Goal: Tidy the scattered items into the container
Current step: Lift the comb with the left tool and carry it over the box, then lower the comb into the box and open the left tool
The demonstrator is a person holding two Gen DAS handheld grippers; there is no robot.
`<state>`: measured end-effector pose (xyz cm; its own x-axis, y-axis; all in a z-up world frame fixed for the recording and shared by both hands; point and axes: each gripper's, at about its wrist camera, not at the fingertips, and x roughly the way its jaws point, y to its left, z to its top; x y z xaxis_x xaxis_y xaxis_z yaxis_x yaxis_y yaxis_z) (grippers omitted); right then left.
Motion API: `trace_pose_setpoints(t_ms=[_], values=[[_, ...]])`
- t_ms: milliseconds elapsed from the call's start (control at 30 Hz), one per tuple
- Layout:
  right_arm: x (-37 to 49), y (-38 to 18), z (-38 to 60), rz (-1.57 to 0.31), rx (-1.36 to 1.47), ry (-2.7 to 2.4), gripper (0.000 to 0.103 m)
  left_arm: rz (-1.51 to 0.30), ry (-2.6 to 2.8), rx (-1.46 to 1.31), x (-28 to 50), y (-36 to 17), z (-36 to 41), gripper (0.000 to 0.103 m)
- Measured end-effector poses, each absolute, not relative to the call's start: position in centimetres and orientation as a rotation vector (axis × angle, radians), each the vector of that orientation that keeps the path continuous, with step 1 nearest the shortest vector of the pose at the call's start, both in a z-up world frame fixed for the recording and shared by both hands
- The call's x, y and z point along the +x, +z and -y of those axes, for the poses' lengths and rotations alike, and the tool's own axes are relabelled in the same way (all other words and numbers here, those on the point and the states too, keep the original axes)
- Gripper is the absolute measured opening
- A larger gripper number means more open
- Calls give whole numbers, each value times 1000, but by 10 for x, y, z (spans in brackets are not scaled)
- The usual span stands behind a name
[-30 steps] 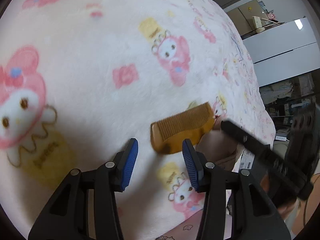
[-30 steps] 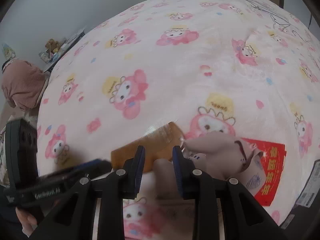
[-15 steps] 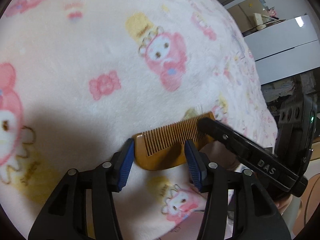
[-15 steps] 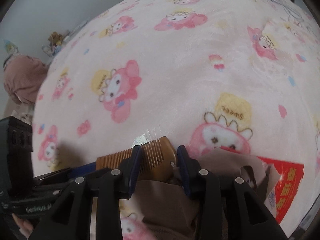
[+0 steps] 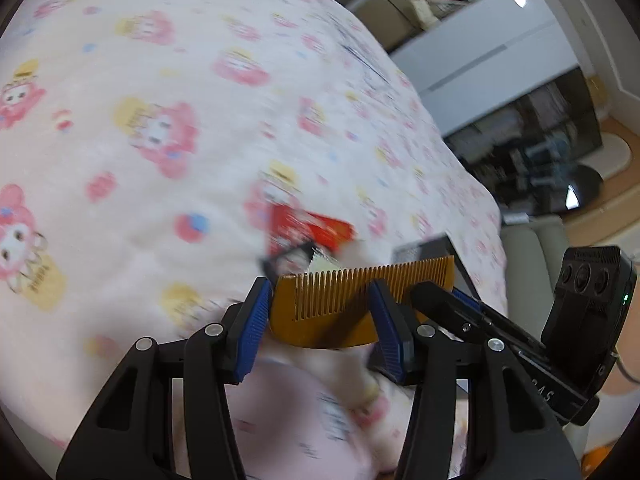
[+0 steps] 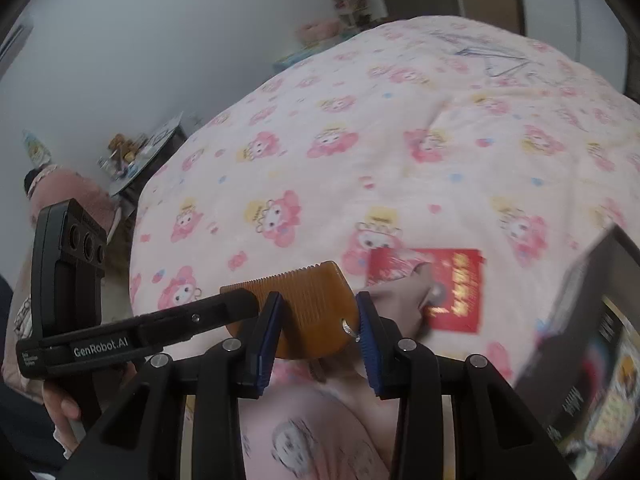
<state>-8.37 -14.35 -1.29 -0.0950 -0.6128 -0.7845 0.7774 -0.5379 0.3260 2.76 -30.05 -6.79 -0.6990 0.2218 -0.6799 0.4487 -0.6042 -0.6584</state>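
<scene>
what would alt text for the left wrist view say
A wooden comb sits lifted between the blue-padded left tongs, with the right tongs gripping its far end. Behind lie a pink cartoon-print blanket and a red packet; the image is motion-blurred.

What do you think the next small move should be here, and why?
Probably carry the comb rightward to the dark box: it sits, seemingly lifted, between the pads of the right gripper, and the box lies just right of it.
</scene>
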Motion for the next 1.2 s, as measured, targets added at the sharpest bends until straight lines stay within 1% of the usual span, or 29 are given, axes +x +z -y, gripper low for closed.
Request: trace_pose_setpoints(t_ms=[300,433,633,900,1067,1200], values=[[-96,1,33,-96,1211,-1943,34,-1254,-2548,1307,-19,-51,202,51],[-113,4,-19,-28,1215,-2011,34,-1184,-2613,1378,-54,-43,156,51],[-146,4,-88,48,1223,-2103,34,-1128,-2687,1491,-110,-42,93,51],[-183,-27,-144,97,1306,-2157,34,-1054,-2688,1629,-160,-66,39,51],[-201,-56,-159,137,1367,-2138,34,-963,-2636,1709,-177,-88,24,51],[-209,-80,-162,164,1451,-2091,34,-931,-2575,1781,-181,-108,19,51]])
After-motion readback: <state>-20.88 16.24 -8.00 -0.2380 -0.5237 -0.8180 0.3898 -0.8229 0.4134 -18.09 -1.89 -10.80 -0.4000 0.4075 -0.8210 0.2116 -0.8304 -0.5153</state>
